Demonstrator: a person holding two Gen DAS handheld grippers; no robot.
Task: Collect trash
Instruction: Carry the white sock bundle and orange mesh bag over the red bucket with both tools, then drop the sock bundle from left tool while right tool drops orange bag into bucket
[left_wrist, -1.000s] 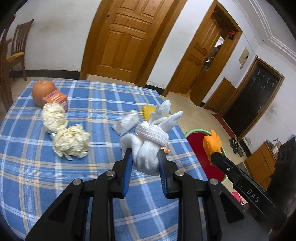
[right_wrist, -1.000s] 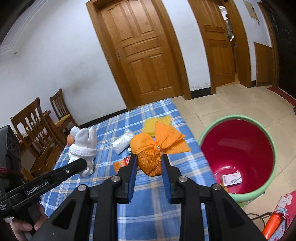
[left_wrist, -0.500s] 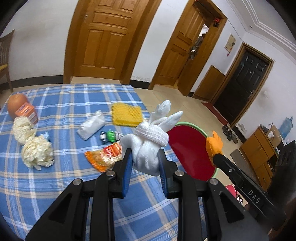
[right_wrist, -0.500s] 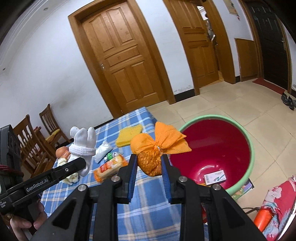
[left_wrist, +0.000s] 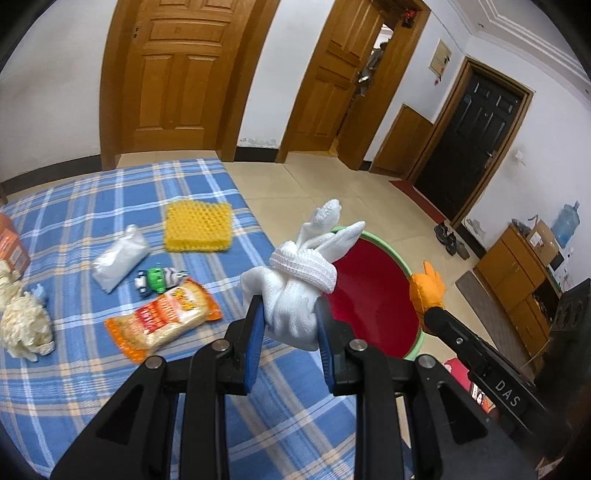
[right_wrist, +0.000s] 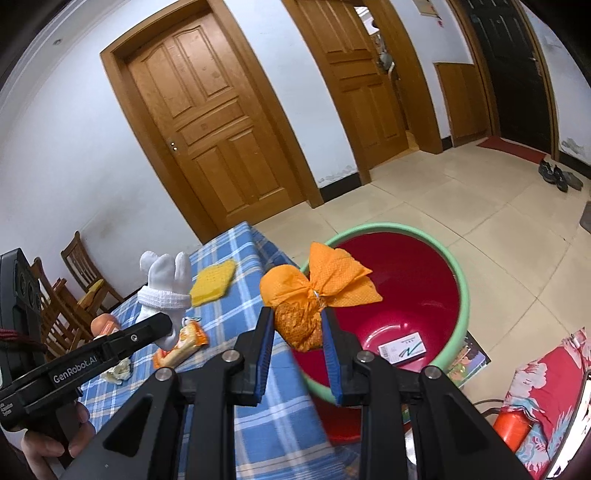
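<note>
My left gripper (left_wrist: 290, 317) is shut on a balled white glove (left_wrist: 301, 282) and holds it above the table's right edge, beside the red basin (left_wrist: 373, 314). My right gripper (right_wrist: 298, 325) is shut on a knotted orange cloth bundle (right_wrist: 314, 295) at the near rim of the red basin with a green rim (right_wrist: 406, 295). A white card (right_wrist: 402, 347) lies in the basin. The left gripper with the glove (right_wrist: 162, 291) shows at the left of the right wrist view. The orange bundle (left_wrist: 426, 288) shows at the right of the left wrist view.
On the blue checked tablecloth (left_wrist: 92, 221) lie an orange snack packet (left_wrist: 162, 321), a yellow sponge (left_wrist: 198, 227), a white plastic packet (left_wrist: 120, 258), a small green toy (left_wrist: 157, 278) and crumpled cream wads (left_wrist: 24, 325). Wooden chairs (right_wrist: 74, 280) stand behind the table.
Both grippers have moved right toward the basin, still holding their loads. The basin looks larger and nearer in both views, and the table items have shifted left.
</note>
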